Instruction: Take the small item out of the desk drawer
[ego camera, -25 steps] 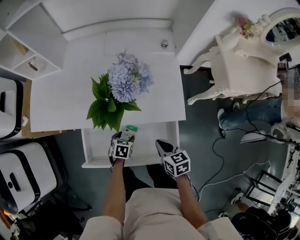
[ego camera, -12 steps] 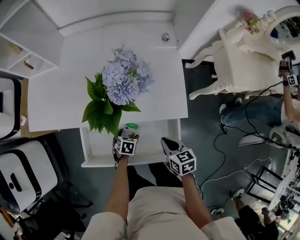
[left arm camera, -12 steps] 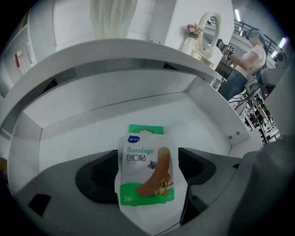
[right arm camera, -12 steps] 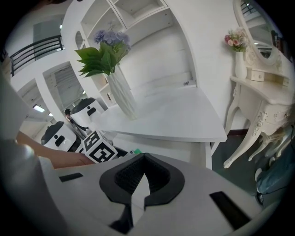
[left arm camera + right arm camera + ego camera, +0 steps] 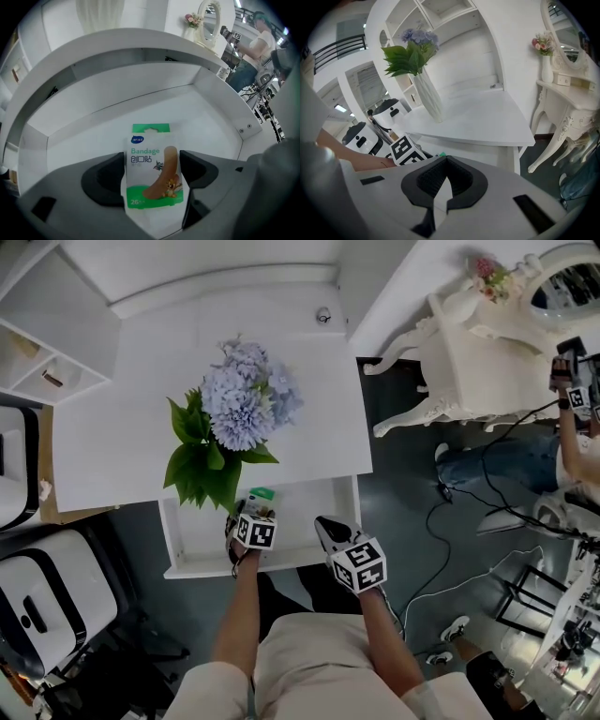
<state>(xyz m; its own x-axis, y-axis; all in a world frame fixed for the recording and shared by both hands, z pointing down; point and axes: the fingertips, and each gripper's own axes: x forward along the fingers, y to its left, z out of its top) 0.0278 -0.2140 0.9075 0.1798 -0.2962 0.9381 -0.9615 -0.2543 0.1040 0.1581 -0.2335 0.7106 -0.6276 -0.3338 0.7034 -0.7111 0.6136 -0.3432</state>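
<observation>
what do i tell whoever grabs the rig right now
Left gripper: jaws wide, having just opened and then eased in slightly. It points down into the open drawer with the bandage pack between the jaws, not clamped as far as I can see.
Right gripper: shut, empty, by the drawer's front edge.
Done: drawer open, pack straddled.
To do: close on the pack and lift it out of the drawer.
</observation>
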